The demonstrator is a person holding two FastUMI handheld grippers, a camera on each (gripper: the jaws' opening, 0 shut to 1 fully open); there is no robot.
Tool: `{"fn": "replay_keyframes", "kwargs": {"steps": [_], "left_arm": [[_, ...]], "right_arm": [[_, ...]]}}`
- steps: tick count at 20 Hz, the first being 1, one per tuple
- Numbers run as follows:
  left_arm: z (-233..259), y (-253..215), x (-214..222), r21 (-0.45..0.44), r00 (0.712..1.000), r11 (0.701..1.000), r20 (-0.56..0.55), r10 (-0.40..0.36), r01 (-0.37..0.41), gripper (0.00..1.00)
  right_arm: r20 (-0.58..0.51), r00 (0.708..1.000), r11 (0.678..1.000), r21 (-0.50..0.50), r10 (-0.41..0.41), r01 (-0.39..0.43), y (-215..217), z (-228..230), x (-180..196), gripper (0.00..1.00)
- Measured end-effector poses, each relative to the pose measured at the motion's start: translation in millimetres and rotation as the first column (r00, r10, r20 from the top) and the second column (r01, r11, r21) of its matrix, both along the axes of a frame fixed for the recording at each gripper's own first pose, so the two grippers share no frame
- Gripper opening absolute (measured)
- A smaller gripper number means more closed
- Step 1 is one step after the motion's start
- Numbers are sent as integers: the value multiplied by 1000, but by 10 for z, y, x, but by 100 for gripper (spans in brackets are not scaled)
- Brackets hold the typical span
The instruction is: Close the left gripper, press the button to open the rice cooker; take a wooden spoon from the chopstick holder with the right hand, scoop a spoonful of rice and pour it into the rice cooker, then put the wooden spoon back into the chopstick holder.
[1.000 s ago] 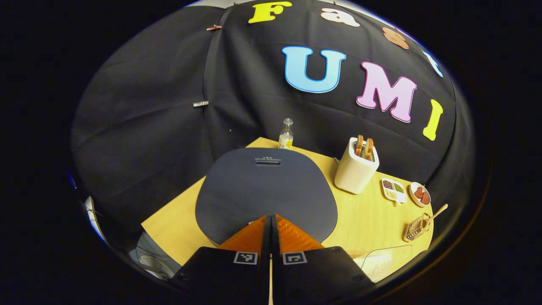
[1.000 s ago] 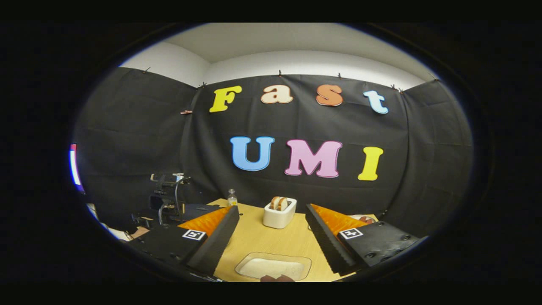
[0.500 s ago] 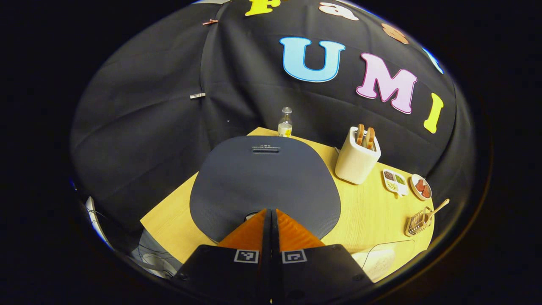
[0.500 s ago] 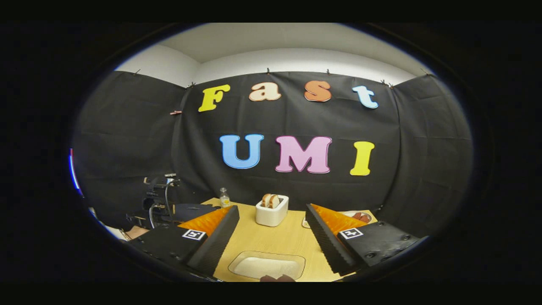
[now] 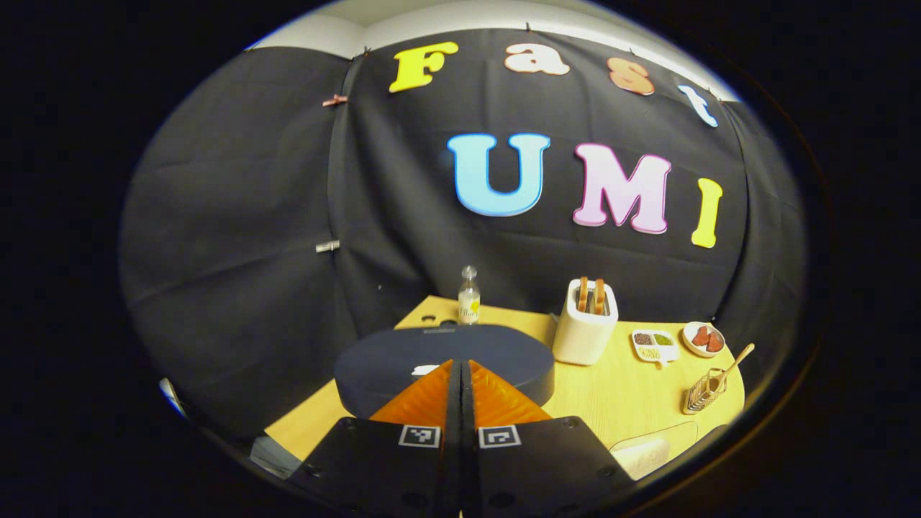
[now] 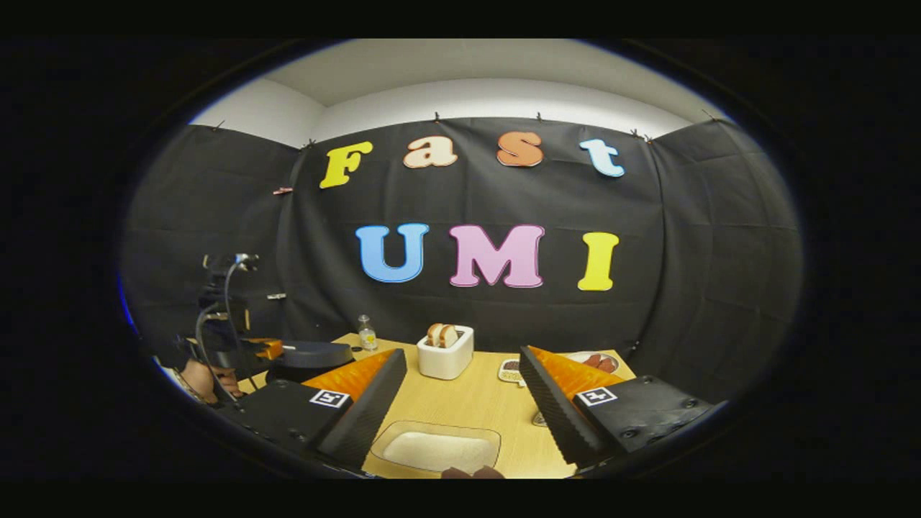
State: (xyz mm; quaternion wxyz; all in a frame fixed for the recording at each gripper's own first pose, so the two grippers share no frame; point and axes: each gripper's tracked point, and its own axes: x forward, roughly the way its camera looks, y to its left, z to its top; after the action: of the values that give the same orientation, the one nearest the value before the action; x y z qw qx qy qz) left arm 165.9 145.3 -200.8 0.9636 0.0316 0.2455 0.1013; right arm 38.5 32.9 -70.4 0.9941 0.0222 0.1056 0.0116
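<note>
With its fingers pressed together on nothing, the left gripper [image 5: 460, 368] points at the rice cooker [image 5: 403, 360], whose lid lies flat, so we judge the button press is in hand; the tips hide the button. The right gripper [image 6: 462, 392] waits with fingers spread above the rice tray [image 6: 440, 450]. Farther right, the wooden spoon [image 5: 735, 359] leans in the chopstick holder [image 5: 701, 394], probably untouched.
</note>
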Motion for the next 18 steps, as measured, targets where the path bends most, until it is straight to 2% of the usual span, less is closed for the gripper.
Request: {"fn": "replay_keyframes", "kwargs": {"steps": [8, 18], "left_arm": [[384, -219, -165, -25, 997, 999, 69, -20, 22, 5], [464, -496, -617, -96, 997, 995, 69, 20, -13, 5]], "right_arm": [[-24, 998, 998, 25, -62, 63, -447, -121, 25, 98], [-69, 993, 995, 30, -94, 97, -1029, -409, 85, 98]]}}
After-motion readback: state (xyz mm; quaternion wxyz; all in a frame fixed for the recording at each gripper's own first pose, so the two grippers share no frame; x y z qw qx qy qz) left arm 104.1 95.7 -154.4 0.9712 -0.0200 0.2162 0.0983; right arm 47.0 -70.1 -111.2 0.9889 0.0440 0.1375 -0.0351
